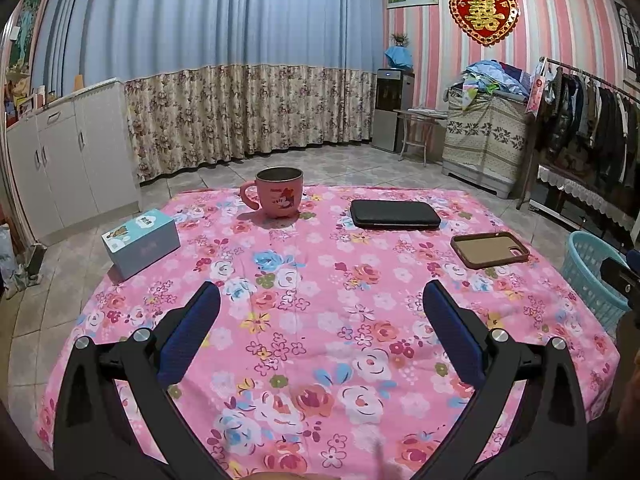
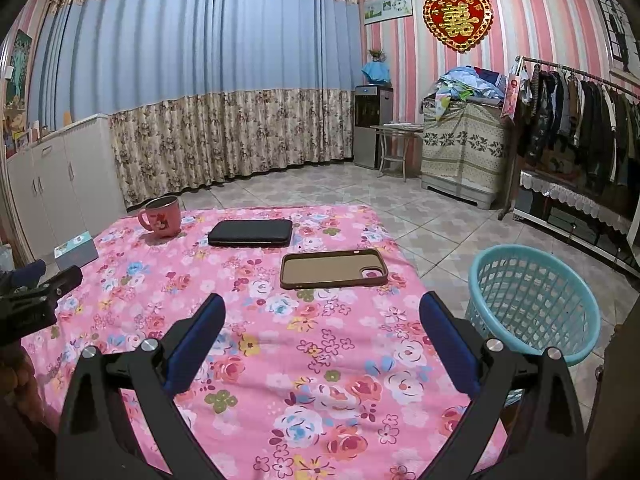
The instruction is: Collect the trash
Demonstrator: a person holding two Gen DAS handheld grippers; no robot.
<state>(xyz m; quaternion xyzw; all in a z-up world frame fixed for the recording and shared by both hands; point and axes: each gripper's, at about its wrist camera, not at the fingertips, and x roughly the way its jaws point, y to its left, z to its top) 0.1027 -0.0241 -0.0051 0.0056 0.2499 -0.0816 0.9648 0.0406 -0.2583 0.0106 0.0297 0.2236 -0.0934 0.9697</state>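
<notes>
Two grippers hover over the floral cloth (image 1: 320, 320), each with its blue-padded fingers spread wide and nothing between them: the left gripper (image 1: 321, 300) and the right gripper (image 2: 322, 314). No loose trash can be made out on the cloth in either view.

Taking the mug (image 1: 276, 194) as the landmark: it stands upright near the cloth's far edge, handle pointing left. A black case (image 1: 394, 214) lies flat to the right of the mug, apart from it. Nearer than the case and further right of the mug lies a brown phone case (image 1: 490, 250), inner side up, with its camera cutout at the right end. To the left of the mug and nearer the camera, a light blue box (image 1: 140, 240) sits at the cloth's left edge.

Well to the right of the mug, off the cloth, a light blue basket (image 2: 532, 300) stands on the tiled floor, beside the cloth's right edge.
</notes>
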